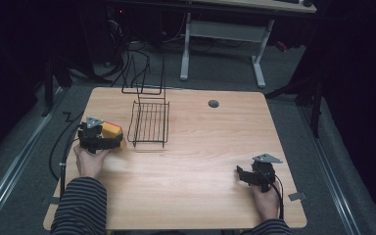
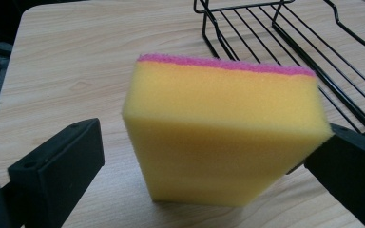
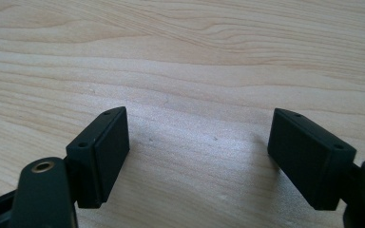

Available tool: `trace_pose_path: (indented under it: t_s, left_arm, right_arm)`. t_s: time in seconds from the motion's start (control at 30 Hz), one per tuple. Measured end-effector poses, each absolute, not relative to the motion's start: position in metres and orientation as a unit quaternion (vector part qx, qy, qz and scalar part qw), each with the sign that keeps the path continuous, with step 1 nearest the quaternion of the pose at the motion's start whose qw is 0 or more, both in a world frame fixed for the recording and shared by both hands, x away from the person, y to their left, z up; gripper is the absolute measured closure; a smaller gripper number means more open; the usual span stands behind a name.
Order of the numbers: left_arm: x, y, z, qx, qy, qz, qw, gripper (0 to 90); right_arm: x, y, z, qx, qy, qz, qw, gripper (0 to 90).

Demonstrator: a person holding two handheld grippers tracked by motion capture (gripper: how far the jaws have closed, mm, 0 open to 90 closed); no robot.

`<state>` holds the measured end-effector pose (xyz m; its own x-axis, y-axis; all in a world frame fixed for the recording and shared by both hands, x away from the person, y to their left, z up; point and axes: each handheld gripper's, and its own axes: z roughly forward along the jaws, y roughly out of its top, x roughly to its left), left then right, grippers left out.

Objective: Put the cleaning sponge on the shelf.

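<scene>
A yellow sponge with a pink scouring layer along its far edge sits between the jaws of my left gripper. The right jaw touches the sponge's side, while a gap shows between the left jaw and the sponge, so this gripper is open. In the high view the sponge and left gripper are at the table's left, just beside a black wire rack. My right gripper is near the front right, open over bare wood with nothing between its fingers.
The wire rack lies flat, with a second upright wire frame behind it at the table's far edge. A small grey cap is set into the tabletop at the back. Desk legs and cables stand on the floor beyond.
</scene>
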<state>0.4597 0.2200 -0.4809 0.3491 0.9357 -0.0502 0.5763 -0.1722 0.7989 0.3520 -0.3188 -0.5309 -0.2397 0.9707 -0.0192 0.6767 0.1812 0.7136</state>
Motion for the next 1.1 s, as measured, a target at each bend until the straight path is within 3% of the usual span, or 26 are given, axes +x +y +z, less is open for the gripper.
trace_pose_path:
  t_s: [0.6,1.1]
  left_arm:
    - [0.469,0.217,-0.494,0.731,0.527,0.224,0.371,3.6]
    - [0.471,0.212,-0.501,0.738,0.521,0.224,0.365,17.4]
  right_arm:
    - [0.352,-0.319,-0.531,0.566,0.728,0.299,0.245,21.9]
    - [0.352,-0.319,-0.531,0.566,0.728,0.299,0.245,21.9]
